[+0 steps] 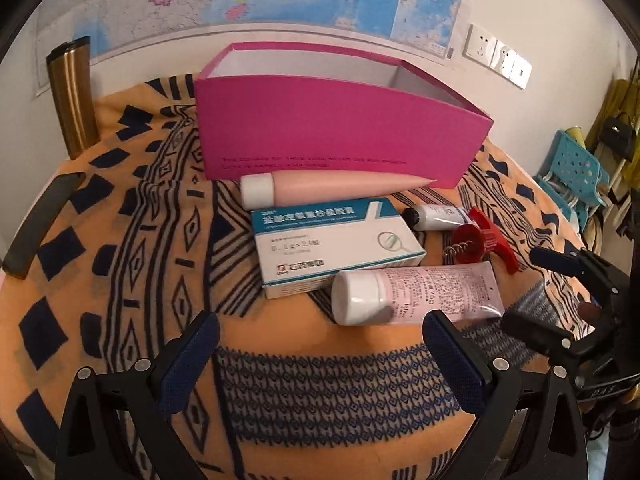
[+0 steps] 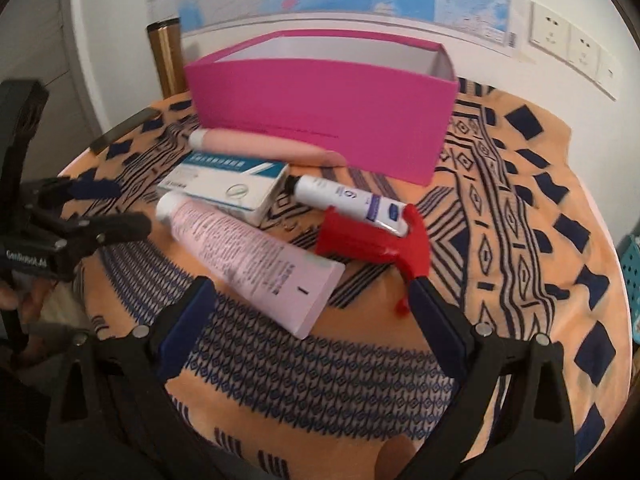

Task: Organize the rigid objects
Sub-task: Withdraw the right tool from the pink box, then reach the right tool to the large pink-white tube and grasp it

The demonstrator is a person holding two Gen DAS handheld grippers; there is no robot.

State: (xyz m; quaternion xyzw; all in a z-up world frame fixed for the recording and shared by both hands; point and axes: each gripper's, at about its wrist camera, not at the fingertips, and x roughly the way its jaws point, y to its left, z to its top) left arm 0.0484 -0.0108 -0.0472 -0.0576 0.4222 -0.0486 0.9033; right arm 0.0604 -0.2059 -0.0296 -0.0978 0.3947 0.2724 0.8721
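Now nothing held: left gripper (image 1: 320,354) and right gripper (image 2: 316,316) spread wide. Just ahead of both, pink-labelled tube (image 1: 420,294), lying flat, well short of pink box (image 1: 340,136). Probably light, squashy, slick; best pinched at stiff white cap (image 1: 358,296).

- Right gripper (image 2: 316,312) low over the patterned orange cloth (image 2: 520,208), jaws spread wide, nothing between them.
- Pale pink tube (image 2: 248,256) lying diagonally just ahead, its flat end between the two fingers.
- Red corkscrew (image 2: 372,240) beside the tube, close against the right-hand finger.
- Small white tube (image 2: 348,200) resting on the corkscrew's far end.
- White-and-teal medicine box (image 2: 228,186) and a peach tube (image 2: 264,146) further back.
- Open magenta box (image 2: 320,112) behind them all.
- Left gripper (image 2: 124,210) at the left edge, jaws apart.
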